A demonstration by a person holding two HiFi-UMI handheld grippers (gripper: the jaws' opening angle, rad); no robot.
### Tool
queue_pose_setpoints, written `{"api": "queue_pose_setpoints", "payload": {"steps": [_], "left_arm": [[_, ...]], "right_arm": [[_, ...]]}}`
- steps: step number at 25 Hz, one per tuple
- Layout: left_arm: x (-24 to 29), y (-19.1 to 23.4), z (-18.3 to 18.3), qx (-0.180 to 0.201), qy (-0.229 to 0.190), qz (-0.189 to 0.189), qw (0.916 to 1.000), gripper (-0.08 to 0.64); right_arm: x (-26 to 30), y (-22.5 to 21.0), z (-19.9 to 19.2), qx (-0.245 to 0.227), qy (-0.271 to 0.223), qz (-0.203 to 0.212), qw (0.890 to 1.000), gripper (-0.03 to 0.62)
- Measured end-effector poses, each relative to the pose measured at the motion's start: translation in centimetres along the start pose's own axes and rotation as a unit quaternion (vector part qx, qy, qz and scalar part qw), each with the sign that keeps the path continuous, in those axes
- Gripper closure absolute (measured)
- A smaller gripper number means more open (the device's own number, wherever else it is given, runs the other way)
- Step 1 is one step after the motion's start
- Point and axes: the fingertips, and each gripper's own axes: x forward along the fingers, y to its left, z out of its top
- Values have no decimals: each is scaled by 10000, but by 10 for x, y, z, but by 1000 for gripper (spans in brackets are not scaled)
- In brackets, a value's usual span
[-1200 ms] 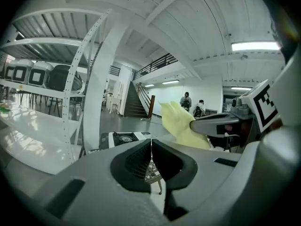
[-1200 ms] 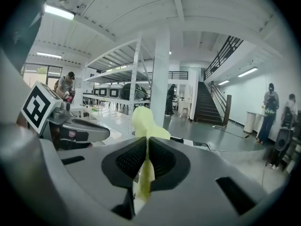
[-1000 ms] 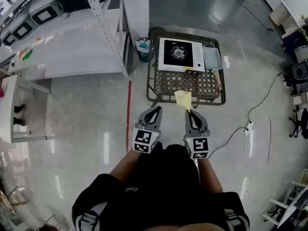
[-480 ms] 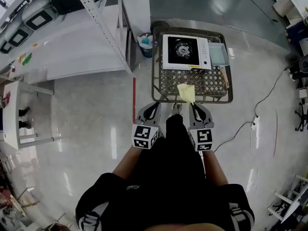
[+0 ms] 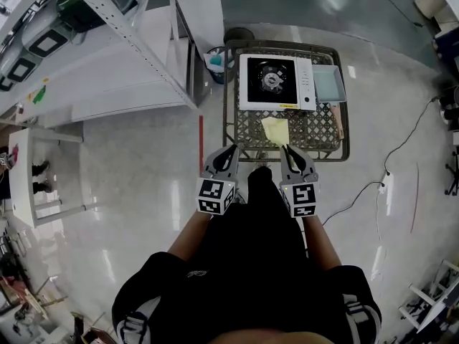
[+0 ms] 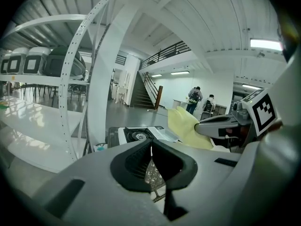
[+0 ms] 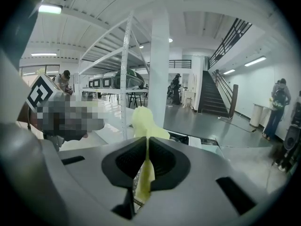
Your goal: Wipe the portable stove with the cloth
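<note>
**Portable stove and cloth, before wiping.** The stove (image 5: 276, 82), white with a dark burner well, sits flat on the far half of a wire-mesh cart (image 5: 319, 129). A pale tray (image 5: 328, 84) lies just beside it on the right. No part of the stove is covered or touched, and its top shows no sign of contact, so the wiping is judged not yet begun. The whole surface is left to do.

**Cloth.** The yellow cloth (image 5: 275, 130) is pinched at one edge by the right gripper (image 5: 287, 149), whose jaws are closed tight on the fabric. The right gripper view shows the fabric running between the pads, its free part standing up beyond them. In the head view the cloth hangs over the near part of the mesh. It is short of the stove's front edge and apart from it.

**Other tool.** The left gripper (image 5: 232, 149) is held level with the right one at the cart's near rim. Its jaws are together with nothing between them.

**Surroundings.** White shelving (image 5: 100, 84) stands to the left of the cart.
</note>
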Motion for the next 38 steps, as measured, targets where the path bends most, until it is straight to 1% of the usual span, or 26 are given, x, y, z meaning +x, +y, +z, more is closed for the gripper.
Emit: {"api": "queue_pose_setpoints", "payload": {"steps": [3,5,9,12,16,18,20,22,23,25,27,29,31,32,33,34,36,38], "left_arm": [[34,-2,15,-15,25,2,10000,538],[57,-7,24,-10,64,-65,10000,538],[99,-8,37,76,246,-121,9996,538],[126,-6,39,2,426,-68,9991,538],[169,3,41,-135,687,-17,9975,538],[197,7,39,-51,773,-51,9970,538],[223,13,38,17,862,-36,9963,538],[247,17,40,9,887,28,9961,538],[258,18,42,0,892,66,9960,538],[275,20,41,-37,931,114,9956,538],[281,21,37,-113,1006,117,9948,538],[282,22,32,-186,1079,120,9939,538],[284,23,25,-226,1135,131,9932,538],[285,23,22,-248,1159,137,9929,538],[285,24,18,-276,1181,143,9925,538],[285,25,15,-313,1200,148,9922,538],[287,28,10,-402,1221,138,9916,538],[291,30,8,-458,1249,85,9911,538]], "right_arm": [[22,-25,4,92,45,95,9999,574],[36,-42,7,137,61,184,9997,574],[70,-80,15,33,73,277,9996,574],[93,-118,19,31,86,209,9997,574],[131,-175,17,111,168,-1,9998,574],[157,-203,13,65,308,-94,9995,574],[184,-224,7,-33,524,-103,9986,574],[207,-244,1,-270,792,-5,9965,574],[218,-254,-2,-462,928,52,9946,574],[239,-270,-9,-898,1196,141,9887,574],[259,-283,-17,-1323,1408,205,9809,574],[279,-294,-25,-1878,1552,231,9696,574],[299,-303,-37,-2515,1705,271,9523,574],[308,-307,-44,-2697,1775,315,9459,574],[315,-310,-51,-2718,1845,377,9438,574],[321,-312,-57,-2590,1915,446,9456,574],[332,-316,-67,-2136,2028,540,9541,574],[341,-320,-72,-1806,2101,541,9593,574]]}}
